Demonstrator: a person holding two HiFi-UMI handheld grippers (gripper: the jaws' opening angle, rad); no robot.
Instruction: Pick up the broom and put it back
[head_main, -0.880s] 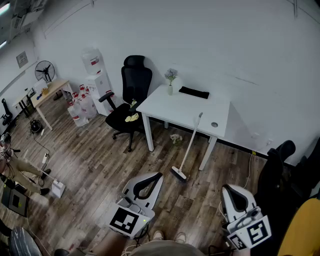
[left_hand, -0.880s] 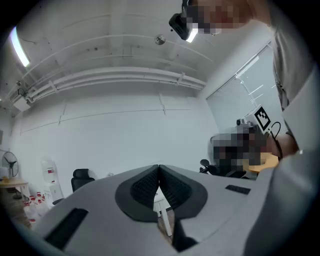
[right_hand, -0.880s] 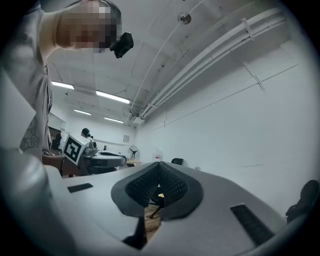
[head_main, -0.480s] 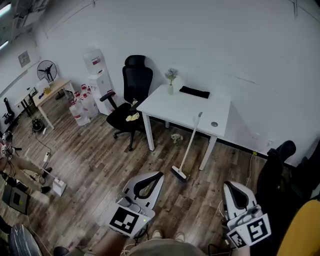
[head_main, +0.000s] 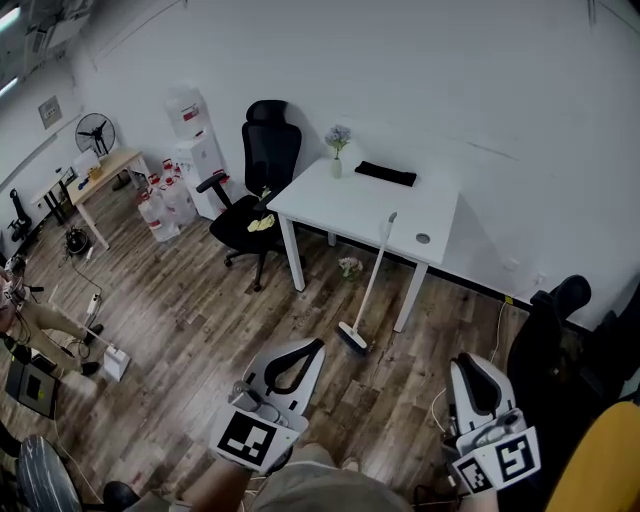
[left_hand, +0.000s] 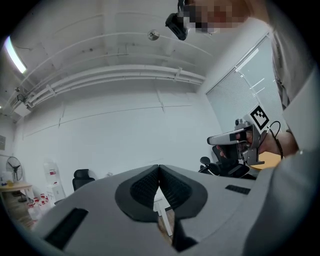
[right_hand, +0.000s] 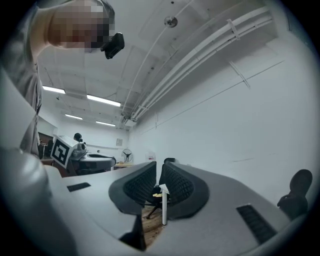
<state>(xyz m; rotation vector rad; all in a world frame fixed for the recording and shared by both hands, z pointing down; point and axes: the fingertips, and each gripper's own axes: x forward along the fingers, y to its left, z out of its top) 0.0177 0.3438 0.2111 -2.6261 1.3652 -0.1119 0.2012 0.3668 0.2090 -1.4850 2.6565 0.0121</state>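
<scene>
- Across the room, at the front of the white table (head_main: 350, 205): broom (head_main: 371, 277). Leans with the top of its stick on the table edge, brush end down on the wood floor (head_main: 190, 320).
- Well apart from both grippers, touched by neither.
- Low at the left of the head view: left gripper (head_main: 316, 346). Clenched, jaw tips pressed together, nothing between them. Points level, toward the table.
- Low at the right: right gripper (head_main: 463, 362). Squeezed closed too, with just a thin slit between the pads, and nothing held. Points level as well.
- Left of the table: black chair (head_main: 262, 170), with a yellow thing (head_main: 262, 224) on the seat.
- On the table top: small vase (head_main: 336, 152) of flowers near the back, and a flat black thing (head_main: 386, 174) just beside it.
- Under the table, on the floor: a small pale lump (head_main: 349, 266), too small to tell what.
- By the far wall, left of the chair: white water machine (head_main: 198, 150), with big bottles (head_main: 158, 210) on the floor next to it.
- Farther left: fan (head_main: 95, 130) and a little wooden desk (head_main: 108, 168).
- At the right edge of the head view, past the right gripper: a big dark shape (head_main: 555, 340), too dim to name.
</scene>
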